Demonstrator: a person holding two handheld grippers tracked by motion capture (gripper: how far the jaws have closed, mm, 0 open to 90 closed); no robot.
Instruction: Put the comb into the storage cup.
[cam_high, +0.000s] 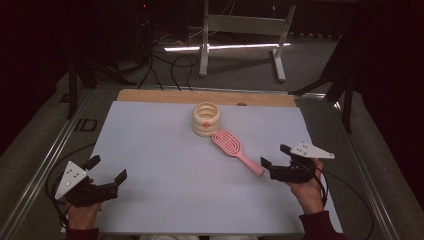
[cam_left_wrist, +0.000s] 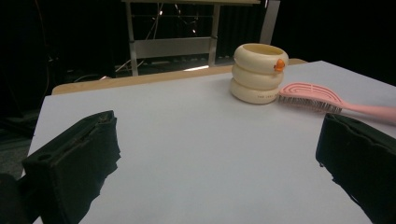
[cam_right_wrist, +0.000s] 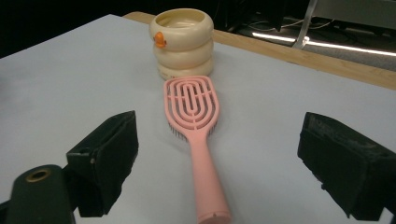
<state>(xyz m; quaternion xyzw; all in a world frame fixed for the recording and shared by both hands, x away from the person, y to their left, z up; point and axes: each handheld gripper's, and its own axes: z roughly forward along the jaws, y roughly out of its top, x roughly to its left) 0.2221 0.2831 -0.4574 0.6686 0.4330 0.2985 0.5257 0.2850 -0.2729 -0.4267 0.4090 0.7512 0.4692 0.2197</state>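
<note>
Left gripper: the left gripper (cam_high: 107, 168) sits low at the near left corner of the white sheet (cam_high: 165, 165), held in the person's left hand (cam_high: 82, 216). Its jaws stand wide apart with nothing between them.
Right gripper: the right gripper (cam_high: 276, 155) is at the near right side, in the right hand (cam_high: 307, 187), its jaws also spread wide and gripping nothing.
Hairbrush: a pink hairbrush (cam_right_wrist: 196, 135) lies flat on the sheet straight ahead of the right gripper. The handle end points back between its open jaws; the slotted head lies farther out. In the right gripper view the bristles face down.
Cup: a cream ringed cup (cam_right_wrist: 182, 43) with a small orange mark (cam_right_wrist: 160, 39) on its side stands upright beyond the brush head, just beside it; whether they touch I cannot tell.
From the left gripper: the cup (cam_left_wrist: 257, 73) and brush (cam_left_wrist: 322, 99) lie ahead and off to its right, well apart from it.
Table: a wooden edge (cam_high: 150, 95) shows past the far side of the sheet.
</note>
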